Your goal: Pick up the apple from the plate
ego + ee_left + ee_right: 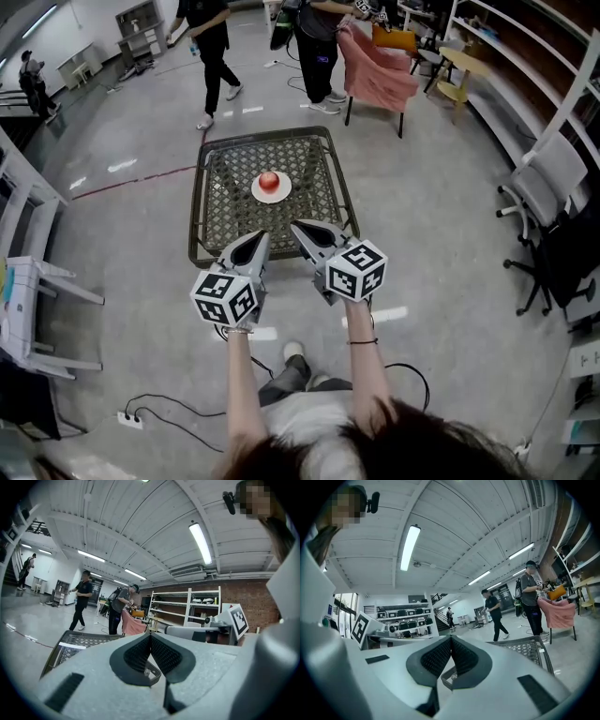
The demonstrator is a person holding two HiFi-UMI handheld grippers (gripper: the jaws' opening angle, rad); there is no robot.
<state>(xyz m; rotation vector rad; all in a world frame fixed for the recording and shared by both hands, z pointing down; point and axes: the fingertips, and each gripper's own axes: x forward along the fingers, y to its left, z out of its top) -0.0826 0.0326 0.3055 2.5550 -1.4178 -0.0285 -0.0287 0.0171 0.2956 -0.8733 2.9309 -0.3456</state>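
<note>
Red apple (269, 180) on plate (257, 192); left gripper (261, 237), right gripper (300, 228) closed, at table (197, 234) rim

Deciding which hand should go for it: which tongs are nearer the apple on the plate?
Right, narrowly. The right tongs sit on the person's side of the apple, off to its right; the left tongs hang slightly farther back, almost straight in line with it. Both are shut and empty.

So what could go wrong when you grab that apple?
1. The left tool and right tool are both shut; unopened, they might knock the apple off its plate.
2. The round apple could roll across the mesh table.
3. A cable lies near the feet.
</note>
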